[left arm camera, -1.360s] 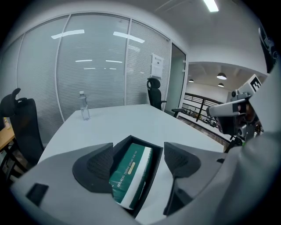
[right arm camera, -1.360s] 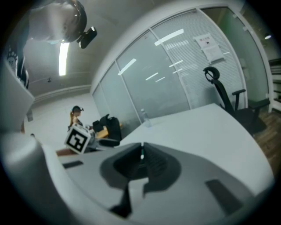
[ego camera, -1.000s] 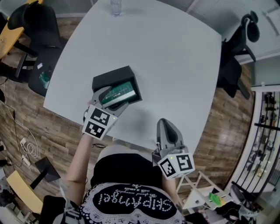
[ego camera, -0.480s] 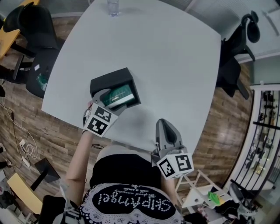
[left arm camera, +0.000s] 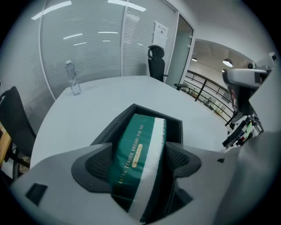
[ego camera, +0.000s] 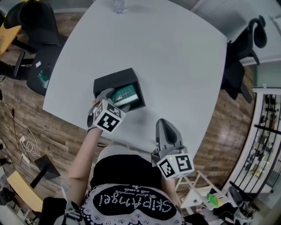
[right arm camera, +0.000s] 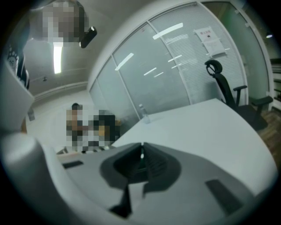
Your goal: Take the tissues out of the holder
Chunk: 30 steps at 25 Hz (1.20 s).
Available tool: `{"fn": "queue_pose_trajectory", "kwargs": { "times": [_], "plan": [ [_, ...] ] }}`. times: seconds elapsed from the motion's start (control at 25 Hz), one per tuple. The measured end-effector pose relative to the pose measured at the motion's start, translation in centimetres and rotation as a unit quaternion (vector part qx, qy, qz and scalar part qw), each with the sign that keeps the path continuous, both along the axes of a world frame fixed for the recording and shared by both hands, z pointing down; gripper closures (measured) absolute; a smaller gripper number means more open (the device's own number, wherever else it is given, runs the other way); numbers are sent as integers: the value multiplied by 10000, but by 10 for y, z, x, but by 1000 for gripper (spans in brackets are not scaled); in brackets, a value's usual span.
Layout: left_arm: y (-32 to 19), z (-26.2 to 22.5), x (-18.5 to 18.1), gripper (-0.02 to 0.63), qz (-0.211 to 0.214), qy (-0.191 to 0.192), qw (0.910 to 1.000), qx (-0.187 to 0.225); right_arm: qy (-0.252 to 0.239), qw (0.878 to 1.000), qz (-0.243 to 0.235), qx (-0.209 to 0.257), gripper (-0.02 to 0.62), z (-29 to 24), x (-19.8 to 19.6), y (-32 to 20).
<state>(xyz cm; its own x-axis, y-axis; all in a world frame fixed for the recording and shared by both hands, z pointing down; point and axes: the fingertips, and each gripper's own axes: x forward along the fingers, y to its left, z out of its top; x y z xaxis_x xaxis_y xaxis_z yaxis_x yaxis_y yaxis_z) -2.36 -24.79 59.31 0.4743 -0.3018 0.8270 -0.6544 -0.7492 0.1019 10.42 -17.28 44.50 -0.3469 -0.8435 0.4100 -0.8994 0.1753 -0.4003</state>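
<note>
A black box-shaped holder sits on the white table near its front left edge. A green tissue pack with a white stripe lies in it. My left gripper reaches into the holder from the near side, shut on the pack. In the left gripper view the pack runs between the two dark pads, with the holder's rim around its far end. My right gripper rests at the table's front edge, shut and holding nothing, its jaws touching.
A clear water bottle stands at the table's far edge, also in the left gripper view. Black office chairs stand at the left and right of the table. Wooden floor surrounds it.
My left gripper has turned at the wrist while staying on the pack in the holder. The right gripper has stayed where it was.
</note>
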Motion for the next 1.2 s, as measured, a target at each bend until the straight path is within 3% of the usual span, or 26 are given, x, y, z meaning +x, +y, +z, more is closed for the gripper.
{"fn": "queue_pose_trajectory", "kwargs": {
  "times": [0.36,1.2],
  "plan": [
    [-2,5,-2,236,44,-230,9997,96,0,9999,-100,-58,560,4,-12,-11],
    [-1,3,-1,262,186,-303,9992,168,28,9999,-110,-109,560,5,-12,-13]
  ]
}}
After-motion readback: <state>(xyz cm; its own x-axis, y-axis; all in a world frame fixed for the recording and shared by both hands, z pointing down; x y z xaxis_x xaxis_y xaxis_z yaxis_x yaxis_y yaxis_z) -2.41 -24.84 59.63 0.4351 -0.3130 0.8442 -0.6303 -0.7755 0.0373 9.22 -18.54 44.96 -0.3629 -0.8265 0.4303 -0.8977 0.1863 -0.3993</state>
